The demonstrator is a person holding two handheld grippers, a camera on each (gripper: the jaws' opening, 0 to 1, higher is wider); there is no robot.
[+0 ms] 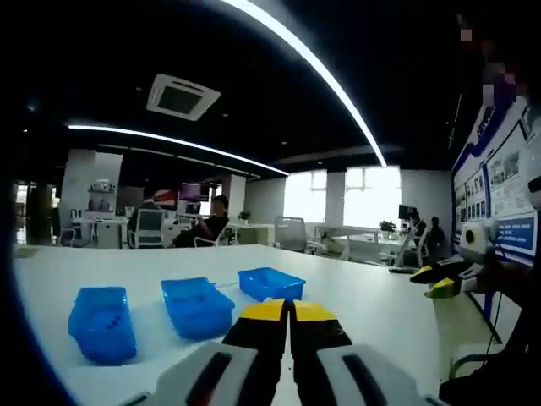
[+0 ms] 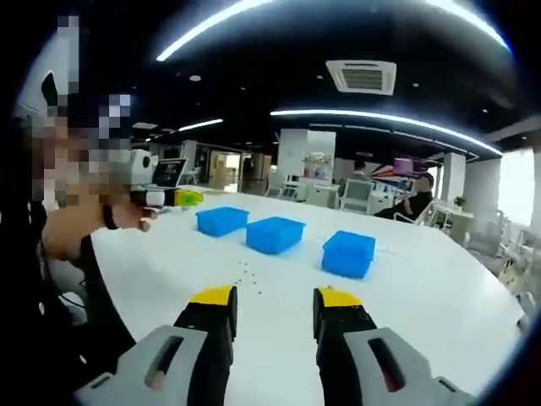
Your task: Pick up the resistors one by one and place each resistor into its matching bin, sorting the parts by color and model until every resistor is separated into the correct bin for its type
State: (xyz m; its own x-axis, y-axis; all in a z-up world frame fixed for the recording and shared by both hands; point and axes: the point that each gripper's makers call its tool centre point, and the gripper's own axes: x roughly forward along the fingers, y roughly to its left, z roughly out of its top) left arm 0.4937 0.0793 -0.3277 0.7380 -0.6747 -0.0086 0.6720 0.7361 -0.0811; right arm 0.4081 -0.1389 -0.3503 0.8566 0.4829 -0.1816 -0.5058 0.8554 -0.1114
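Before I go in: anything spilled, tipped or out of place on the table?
Nothing stands out. The three blue bins sit upright in a row on the white table, and small dark specks, probably the resistors, lie loose on the table in front of them, unsorted. No damage shows.

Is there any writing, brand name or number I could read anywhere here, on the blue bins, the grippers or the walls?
No text can be read in either view.
Wall posters: blue and white boards with print and pictures, too small and blurred to read.
Blue bins: no label or number visible.
Left gripper and right gripper: yellow tips, no marking visible.
Small dark parts on the table: too tiny to show any print.
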